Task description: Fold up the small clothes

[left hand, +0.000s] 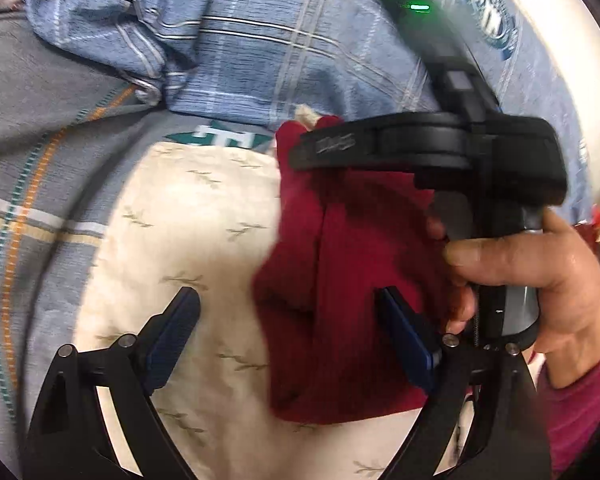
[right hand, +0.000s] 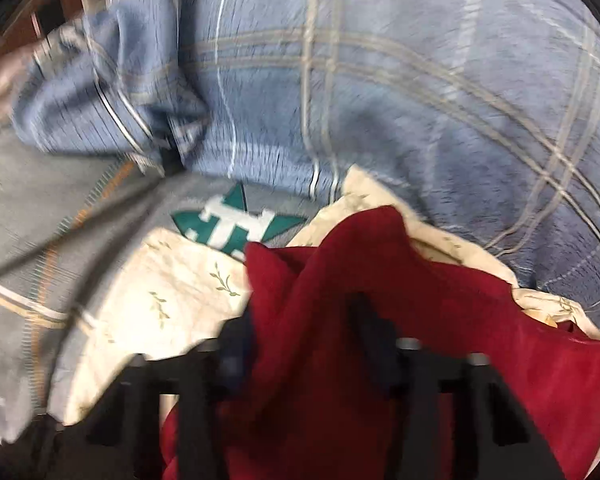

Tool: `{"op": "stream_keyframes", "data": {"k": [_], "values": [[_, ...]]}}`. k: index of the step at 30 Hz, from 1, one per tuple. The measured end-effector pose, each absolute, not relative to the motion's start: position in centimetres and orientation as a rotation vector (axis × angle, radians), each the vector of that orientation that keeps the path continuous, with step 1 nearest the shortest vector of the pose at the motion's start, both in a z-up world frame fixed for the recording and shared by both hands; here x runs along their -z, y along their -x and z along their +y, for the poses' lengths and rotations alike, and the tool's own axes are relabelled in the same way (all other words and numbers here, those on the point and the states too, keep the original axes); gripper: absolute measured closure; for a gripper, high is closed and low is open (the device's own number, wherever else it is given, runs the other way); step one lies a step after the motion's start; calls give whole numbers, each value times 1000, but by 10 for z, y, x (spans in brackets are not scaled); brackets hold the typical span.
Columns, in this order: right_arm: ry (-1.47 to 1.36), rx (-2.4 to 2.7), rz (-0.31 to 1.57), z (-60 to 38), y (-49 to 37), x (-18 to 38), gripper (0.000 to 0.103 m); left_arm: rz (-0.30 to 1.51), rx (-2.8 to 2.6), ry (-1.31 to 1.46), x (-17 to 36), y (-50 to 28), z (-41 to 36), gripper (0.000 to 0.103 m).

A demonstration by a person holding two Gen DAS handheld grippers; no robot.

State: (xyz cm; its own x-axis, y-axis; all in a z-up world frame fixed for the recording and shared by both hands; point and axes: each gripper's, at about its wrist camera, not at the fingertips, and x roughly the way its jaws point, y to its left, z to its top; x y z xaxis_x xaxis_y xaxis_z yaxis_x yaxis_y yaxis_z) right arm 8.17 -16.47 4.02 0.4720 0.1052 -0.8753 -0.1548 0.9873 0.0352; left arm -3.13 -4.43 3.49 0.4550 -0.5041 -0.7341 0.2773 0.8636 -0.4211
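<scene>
on the left of the left wrist view, the grey bedspread [left hand: 52, 184] shows orange and teal stitched stripes, with a rumpled blue plaid blanket [left hand: 260, 52] lying across its far side. just nearer than the blanket a teal and white emblem [left hand: 220, 138] is printed on the bedspread, partly covered by a cream cloth with small leaf sprigs [left hand: 180, 240] spread flat toward the near edge. the left gripper [left hand: 288, 320] hangs over this cream cloth with its blue-padded jaws spread wide and nothing between them; the left pad is above bare cream cloth, the right pad [left hand: 404, 332] against the edge of the dark red garment [left hand: 340, 280]. the red garment lies bunched on the right part of the cream cloth. further right, the right gripper's black body is seen from the side, held by the person's right hand [left hand: 540, 280], its front reaching over the far end of the red garment. in the blurred right wrist view the right gripper [right hand: 300, 320] has its jaws drawn in on a raised fold of the red garment, which drapes over and between the fingers, with the cream cloth lifted up behind it.
</scene>
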Motion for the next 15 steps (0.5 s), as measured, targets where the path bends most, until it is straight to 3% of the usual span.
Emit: {"op": "stream_keyframes", "data": {"k": [8, 10, 12, 14, 15], "values": [[-46, -245, 980, -200, -49, -79, 88, 968, 524, 304, -30, 14, -51, 8], [-64, -249, 978, -205, -47, -84, 89, 966, 547, 304, -30, 12, -52, 13], [-79, -254, 986, -207, -48, -88, 88, 967, 603, 282, -33, 14, -59, 48], [-87, -255, 997, -211, -46, -90, 88, 969, 641, 257, -38, 21, -65, 60], [-91, -252, 1006, -211, -47, -89, 83, 960, 640, 239, -40, 23, -68, 63]]}}
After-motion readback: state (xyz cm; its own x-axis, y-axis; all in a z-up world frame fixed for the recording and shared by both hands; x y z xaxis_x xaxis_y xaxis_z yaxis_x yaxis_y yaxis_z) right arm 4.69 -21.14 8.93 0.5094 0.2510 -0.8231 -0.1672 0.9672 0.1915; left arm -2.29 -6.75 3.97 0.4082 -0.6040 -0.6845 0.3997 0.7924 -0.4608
